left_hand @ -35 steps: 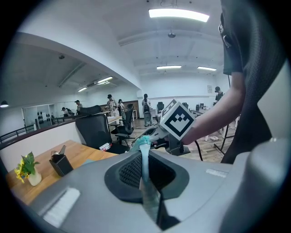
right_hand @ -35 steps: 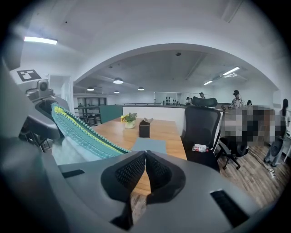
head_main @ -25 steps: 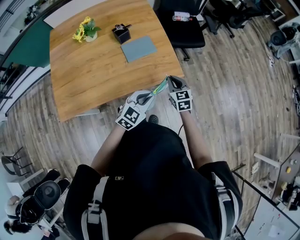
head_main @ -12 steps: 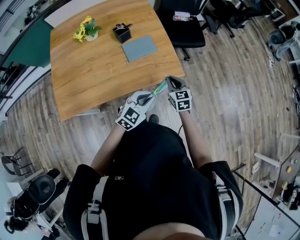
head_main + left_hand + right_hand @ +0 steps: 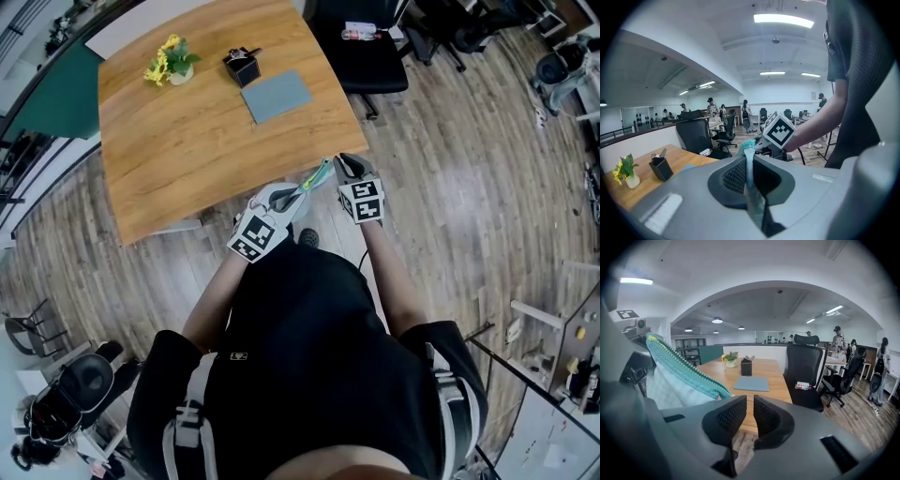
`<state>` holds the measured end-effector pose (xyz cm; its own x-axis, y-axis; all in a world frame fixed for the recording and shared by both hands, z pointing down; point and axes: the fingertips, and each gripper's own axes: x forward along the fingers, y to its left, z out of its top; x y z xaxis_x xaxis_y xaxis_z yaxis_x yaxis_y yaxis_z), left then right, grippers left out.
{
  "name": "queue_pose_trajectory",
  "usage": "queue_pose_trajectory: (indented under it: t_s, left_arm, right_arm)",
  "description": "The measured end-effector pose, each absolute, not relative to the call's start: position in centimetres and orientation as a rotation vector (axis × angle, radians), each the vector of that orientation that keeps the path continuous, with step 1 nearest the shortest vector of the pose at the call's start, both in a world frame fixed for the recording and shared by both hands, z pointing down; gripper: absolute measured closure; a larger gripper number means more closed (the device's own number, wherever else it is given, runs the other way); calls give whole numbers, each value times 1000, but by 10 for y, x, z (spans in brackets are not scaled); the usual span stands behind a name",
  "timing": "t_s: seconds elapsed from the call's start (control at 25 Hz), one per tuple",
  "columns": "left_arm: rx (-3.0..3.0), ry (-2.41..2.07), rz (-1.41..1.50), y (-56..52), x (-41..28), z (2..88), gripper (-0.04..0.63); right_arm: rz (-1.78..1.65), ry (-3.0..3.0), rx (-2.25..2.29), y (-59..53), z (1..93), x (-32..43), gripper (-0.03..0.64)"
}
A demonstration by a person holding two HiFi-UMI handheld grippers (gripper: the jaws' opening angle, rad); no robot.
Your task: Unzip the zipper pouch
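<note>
The zipper pouch, pale with a teal zipper edge, hangs in the air between the two grippers, just off the table's near edge. My left gripper is shut on one end of it; in the left gripper view the pouch runs up out of the closed jaws. My right gripper is at the pouch's other end. Its jaws are opening, a narrow gap shows at the right gripper, and nothing is between them. The teal zipper edge lies just left of its left jaw.
The wooden table lies ahead, bearing a grey-blue flat mat, a black box and a small pot of yellow flowers. A black office chair stands at the table's right. Wood floor lies below the grippers.
The right gripper's tips now stand slightly apart from the pouch's far end, where before they met it. Both hands and the pouch have barely shifted.
</note>
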<state>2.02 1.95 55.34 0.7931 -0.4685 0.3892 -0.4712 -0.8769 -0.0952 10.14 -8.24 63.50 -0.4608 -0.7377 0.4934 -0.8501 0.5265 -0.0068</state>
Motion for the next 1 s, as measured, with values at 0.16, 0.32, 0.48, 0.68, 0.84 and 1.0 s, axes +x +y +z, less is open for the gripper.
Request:
queue_pose_trajectory:
  t_s: [0.16,0.32,0.48,0.68,0.84,1.0]
  left_arm:
    - [2949,-816,622,17,11,553,586]
    - [2925,-857,620,16,0,555,588]
    - [2899,-916,609,13,-12,557,586]
    - [2871,-985,603,11,-24,556,588]
    - [2848,-1036,593,9,-31,554,588]
    - [2831,-1078,589,8,-37,552,586]
  right_arm:
    - [359,-2318,1300,-79,639,104,569]
    - [367,-2356,1260,-67,639,95,596]
    - [334,-2412,1184,-51,636,81,615]
    - [298,-2419,1164,-40,635,77,615]
    - [279,-2421,1148,-33,632,78,615]
    - [276,-2429,1135,-28,633,78,615]
